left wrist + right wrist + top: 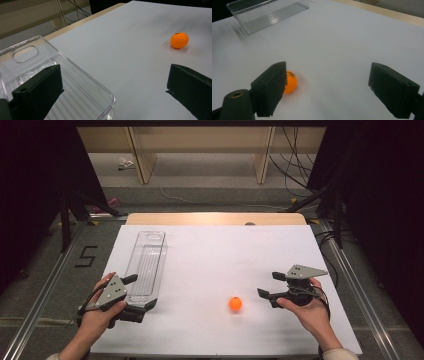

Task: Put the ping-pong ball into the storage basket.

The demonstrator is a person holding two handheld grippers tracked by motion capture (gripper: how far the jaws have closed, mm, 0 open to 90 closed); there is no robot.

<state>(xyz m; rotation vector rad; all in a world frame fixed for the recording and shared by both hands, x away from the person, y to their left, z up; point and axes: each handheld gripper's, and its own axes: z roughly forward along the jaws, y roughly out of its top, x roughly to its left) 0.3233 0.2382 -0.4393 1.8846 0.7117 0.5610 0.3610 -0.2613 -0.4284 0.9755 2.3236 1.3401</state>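
Lying on the white table [210, 255], near the right gripper [266, 285]: small round orange plastic ball [235, 304]. Both jaws gaping, left gripper [142, 295] too, holding nothing. Probably feeling light, hard, rolling easily; pinching gently across its middle.

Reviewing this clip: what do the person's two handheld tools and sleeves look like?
Both the left tool and the right tool are black, each with two blocky jaws and a grey three-cornered plate on top. A dark cable trails from each. In the gripper views, the jaws are matte black slabs with small holes. A light sleeve cuff shows at the right wrist.
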